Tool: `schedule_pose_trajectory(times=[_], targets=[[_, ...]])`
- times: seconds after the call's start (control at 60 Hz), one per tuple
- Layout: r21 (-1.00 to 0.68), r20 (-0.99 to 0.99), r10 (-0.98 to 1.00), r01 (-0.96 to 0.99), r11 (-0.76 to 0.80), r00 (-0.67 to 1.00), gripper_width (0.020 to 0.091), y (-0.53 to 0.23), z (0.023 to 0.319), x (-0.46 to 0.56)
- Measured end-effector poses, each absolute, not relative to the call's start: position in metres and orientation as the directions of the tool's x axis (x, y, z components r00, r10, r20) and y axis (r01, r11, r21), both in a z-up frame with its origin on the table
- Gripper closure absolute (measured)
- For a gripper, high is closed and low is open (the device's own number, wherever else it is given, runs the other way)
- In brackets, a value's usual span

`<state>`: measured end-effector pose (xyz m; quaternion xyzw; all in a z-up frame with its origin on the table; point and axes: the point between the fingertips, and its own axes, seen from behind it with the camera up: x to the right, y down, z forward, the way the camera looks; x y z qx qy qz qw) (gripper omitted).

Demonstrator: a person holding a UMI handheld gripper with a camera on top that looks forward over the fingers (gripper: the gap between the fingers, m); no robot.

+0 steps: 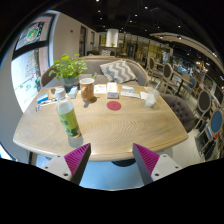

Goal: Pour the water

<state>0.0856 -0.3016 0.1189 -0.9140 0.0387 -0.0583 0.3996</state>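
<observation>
A wooden table [115, 125] stands ahead of my gripper [112, 160]. On its left side is a clear bottle [68, 118] with a green label and a white cap, upright. Farther back, near the table's far edge, stands a glass cup [87, 88] holding something brownish. A small red coaster [114, 105] lies in the middle of the table. A small clear cup [150, 98] sits at the far right. My fingers, with magenta pads [78, 157], stand wide apart below the table's near edge. Nothing is between them.
A potted green plant [68, 68] stands at the table's far left. Papers and booklets [118, 90] lie along the far edge. A sofa with a patterned cushion [118, 70] is behind the table. Chairs [180, 108] stand to the right.
</observation>
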Motion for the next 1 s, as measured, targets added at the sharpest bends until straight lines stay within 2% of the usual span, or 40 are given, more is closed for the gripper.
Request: schedule_pose_trajectory(times=[0.117,0.283,0.567,0.65,0.767,0.833,1.0], targets=[[-0.743,0.031,-0.066,-0.021,-0.669,0.997,0.0247,-0.296,0.104,0.020],[-0.794,-0.019,-0.008,-0.019,-0.608,1.000,0.0249,-0.248,0.093,-0.046],[-0.856,-0.034,-0.056,-0.058,-0.514,0.998,0.0263,-0.152,0.068,-0.062],[-0.865,-0.045,-0.054,-0.066,-0.497,0.998,0.0337,-0.139,0.063,-0.061],[-0.883,-0.020,-0.029,-0.031,-0.469,0.999,0.0562,-0.127,0.064,-0.062],[-0.887,0.002,-0.023,-0.009,-0.461,1.000,0.0575,-0.124,0.065,-0.065],[-0.883,0.047,-0.008,0.038,-0.467,0.999,0.0677,-0.124,0.067,-0.068]])
